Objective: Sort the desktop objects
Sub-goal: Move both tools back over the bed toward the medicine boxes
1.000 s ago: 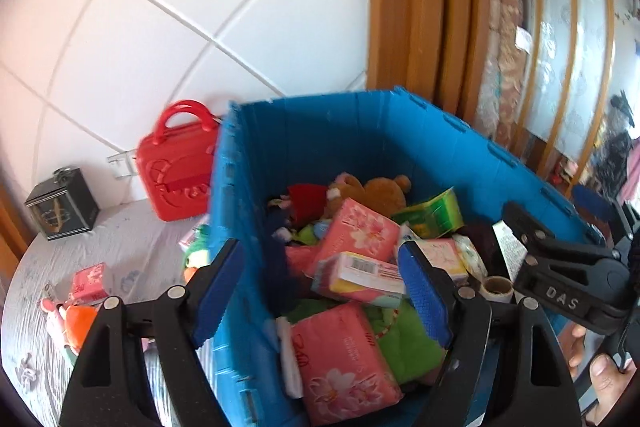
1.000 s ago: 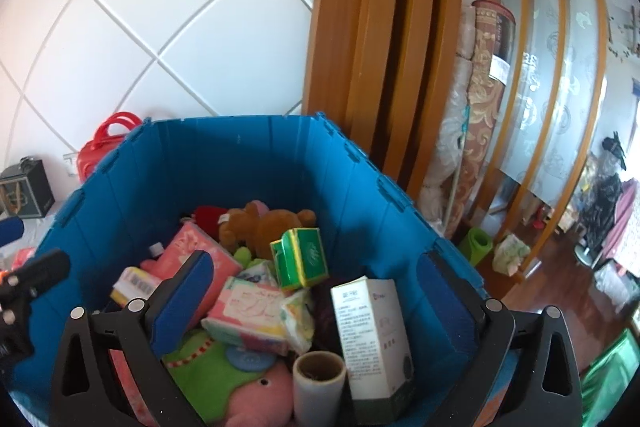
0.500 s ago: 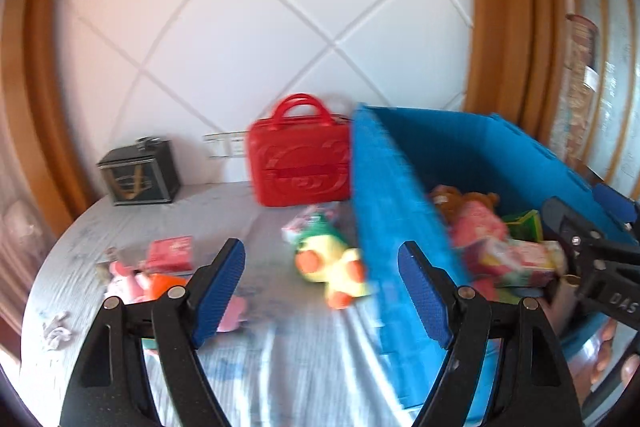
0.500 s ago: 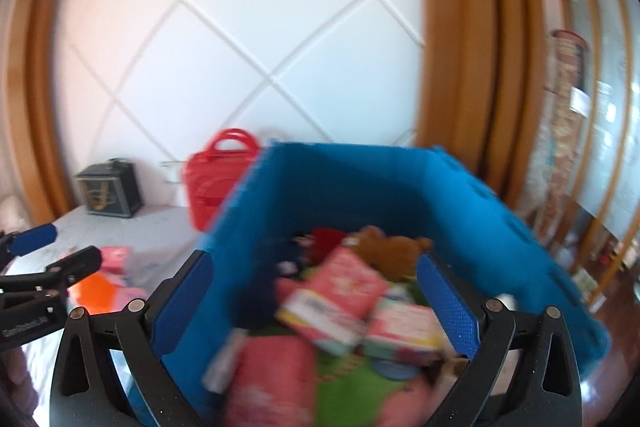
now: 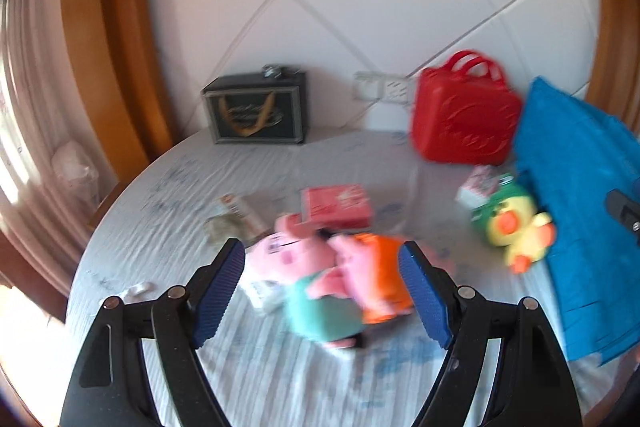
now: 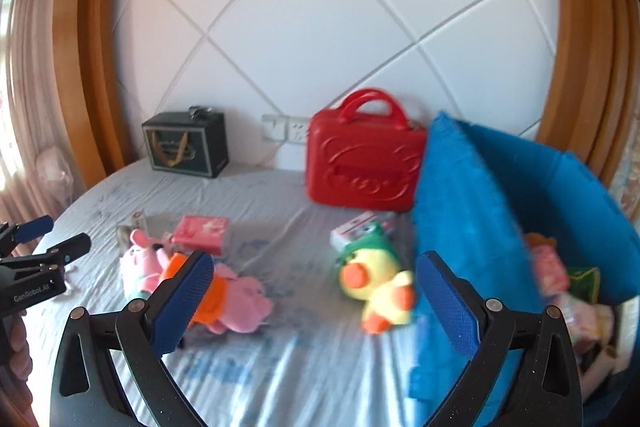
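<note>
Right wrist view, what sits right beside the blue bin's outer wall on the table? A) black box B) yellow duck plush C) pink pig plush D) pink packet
B: the yellow duck plush with its green hood lies right next to the blue bin, while the black box stands far back by the wall.

Open left claw [image 5: 322,287] above pink plush pigs [image 5: 320,279]; blue crate [image 5: 580,219] rightward
</note>
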A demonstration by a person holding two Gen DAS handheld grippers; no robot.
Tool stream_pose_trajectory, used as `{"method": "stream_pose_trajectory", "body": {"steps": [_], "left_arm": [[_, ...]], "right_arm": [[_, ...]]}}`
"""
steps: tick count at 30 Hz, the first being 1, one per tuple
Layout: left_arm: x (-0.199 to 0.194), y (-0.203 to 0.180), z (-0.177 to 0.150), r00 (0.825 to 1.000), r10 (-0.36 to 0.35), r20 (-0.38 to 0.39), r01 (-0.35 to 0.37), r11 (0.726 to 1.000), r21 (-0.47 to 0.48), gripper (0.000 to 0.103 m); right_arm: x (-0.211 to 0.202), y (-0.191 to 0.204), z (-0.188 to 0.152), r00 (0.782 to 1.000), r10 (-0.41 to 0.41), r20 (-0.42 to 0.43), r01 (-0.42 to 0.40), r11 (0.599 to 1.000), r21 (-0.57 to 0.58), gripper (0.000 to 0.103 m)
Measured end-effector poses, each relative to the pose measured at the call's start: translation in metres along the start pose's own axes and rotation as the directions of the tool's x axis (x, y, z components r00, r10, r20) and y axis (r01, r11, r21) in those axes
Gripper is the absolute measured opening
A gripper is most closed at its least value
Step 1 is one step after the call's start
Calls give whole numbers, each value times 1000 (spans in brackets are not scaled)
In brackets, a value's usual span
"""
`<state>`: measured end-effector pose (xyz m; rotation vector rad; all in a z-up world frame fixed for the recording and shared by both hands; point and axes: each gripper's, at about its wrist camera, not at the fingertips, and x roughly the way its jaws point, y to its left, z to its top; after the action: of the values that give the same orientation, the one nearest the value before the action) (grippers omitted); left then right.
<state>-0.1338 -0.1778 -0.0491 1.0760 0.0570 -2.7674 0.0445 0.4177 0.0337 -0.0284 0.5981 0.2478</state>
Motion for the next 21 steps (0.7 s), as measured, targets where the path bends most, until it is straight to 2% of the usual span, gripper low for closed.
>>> {"method": "stream_pose_trajectory", "body": {"steps": [5,11,17,21], "left_arm": [[57,68,-14,992,54,-113,-58,998,-35,79],[113,109,-33,970,77,-231,-99,992,-83,79],[176,114,-52,937,50,-347,-89,991,-97,79],[209,104,-55,921,30,-389,-70,994,-89,79]], "right_arm": [[60,44,-8,992,0,-124,4,1000,29,103],[118,69,-15,969,-12,-245,19,999,27,103],[176,95,-10,949,-6,-316,1,1000,-16,103],[217,108,-4,937,3,-349,-18,999,-39,103]]}}
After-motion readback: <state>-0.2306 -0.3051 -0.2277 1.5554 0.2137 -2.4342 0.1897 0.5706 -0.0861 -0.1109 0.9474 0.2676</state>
